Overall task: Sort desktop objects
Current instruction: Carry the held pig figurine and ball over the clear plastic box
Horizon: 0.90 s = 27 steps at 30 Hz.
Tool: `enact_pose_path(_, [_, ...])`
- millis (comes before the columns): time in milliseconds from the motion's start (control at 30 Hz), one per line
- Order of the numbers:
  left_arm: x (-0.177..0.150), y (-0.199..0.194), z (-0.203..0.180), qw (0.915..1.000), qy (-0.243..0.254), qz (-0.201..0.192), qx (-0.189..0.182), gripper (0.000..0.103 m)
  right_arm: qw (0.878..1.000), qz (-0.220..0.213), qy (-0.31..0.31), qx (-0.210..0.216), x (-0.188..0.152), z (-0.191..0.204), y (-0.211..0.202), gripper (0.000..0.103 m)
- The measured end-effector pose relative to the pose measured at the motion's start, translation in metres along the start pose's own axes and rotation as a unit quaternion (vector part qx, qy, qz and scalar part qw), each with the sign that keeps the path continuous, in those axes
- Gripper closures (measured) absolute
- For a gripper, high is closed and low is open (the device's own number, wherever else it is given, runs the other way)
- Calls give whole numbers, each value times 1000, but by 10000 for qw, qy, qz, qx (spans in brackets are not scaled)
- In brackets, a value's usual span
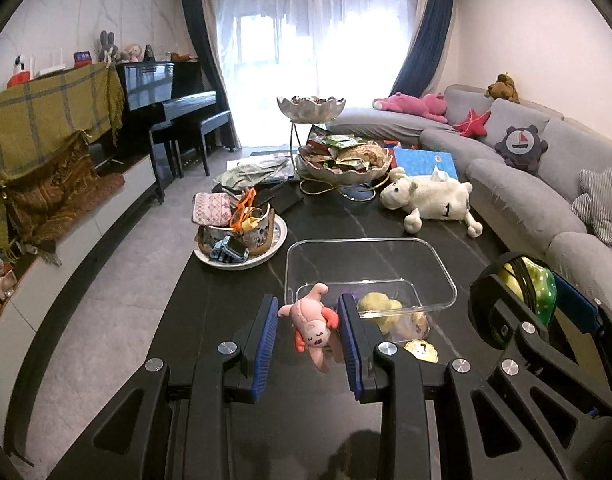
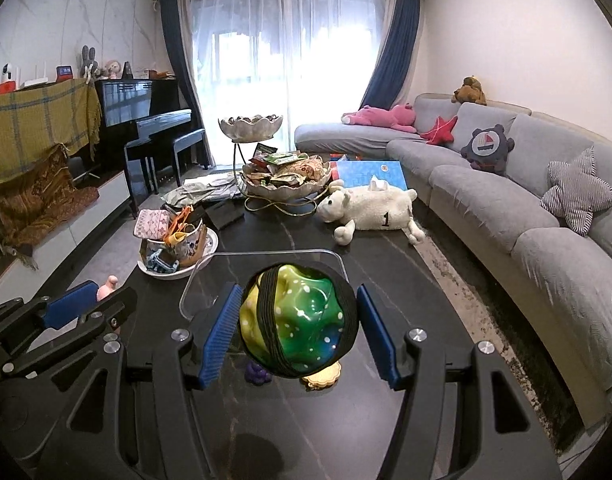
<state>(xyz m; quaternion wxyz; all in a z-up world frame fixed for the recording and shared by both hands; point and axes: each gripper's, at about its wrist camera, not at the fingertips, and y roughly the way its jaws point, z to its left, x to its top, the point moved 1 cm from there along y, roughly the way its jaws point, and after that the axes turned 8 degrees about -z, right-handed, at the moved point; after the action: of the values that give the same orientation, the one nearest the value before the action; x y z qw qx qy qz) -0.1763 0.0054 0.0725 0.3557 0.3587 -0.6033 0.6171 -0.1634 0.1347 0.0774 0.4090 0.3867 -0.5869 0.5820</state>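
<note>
Hanging pink toy [image 1: 311, 325] between left claw [image 1: 308, 322], green ball [image 2: 300, 322] filling right claw [image 2: 300, 330]

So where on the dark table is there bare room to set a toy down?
Bare table lies between the clear bin and the plush sheep. It is crowded around the cluttered plate and the snack bowl stand.

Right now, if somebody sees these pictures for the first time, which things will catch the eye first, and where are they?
First the two toys held up over the dark table: a shiny green-and-yellow bumpy ball between the pads of the right gripper, and a small pink figure pinched in the left gripper. Just beyond them stands a clear plastic box with yellow toys inside, and farther back a white plush sheep lies on its side.
</note>
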Motion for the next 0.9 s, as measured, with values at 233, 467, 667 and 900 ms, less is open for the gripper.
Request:
enact_pose_path(233, [9, 10, -2, 10000, 55, -46, 16, 75, 10000, -13, 0, -18, 6, 0, 11, 46])
enact_pose_path(467, [16, 20, -1, 10000, 13, -45, -30, 75, 10000, -63, -34, -21, 13, 0, 20, 46])
enact_pose_path(667, [20, 33, 0, 10000, -20, -15, -67, 75, 10000, -53, -66, -10, 17, 2, 33, 46])
enact_pose_path(900, [21, 51, -3, 10000, -4, 44, -75, 75, 10000, 6, -49, -21, 16, 1, 49, 46])
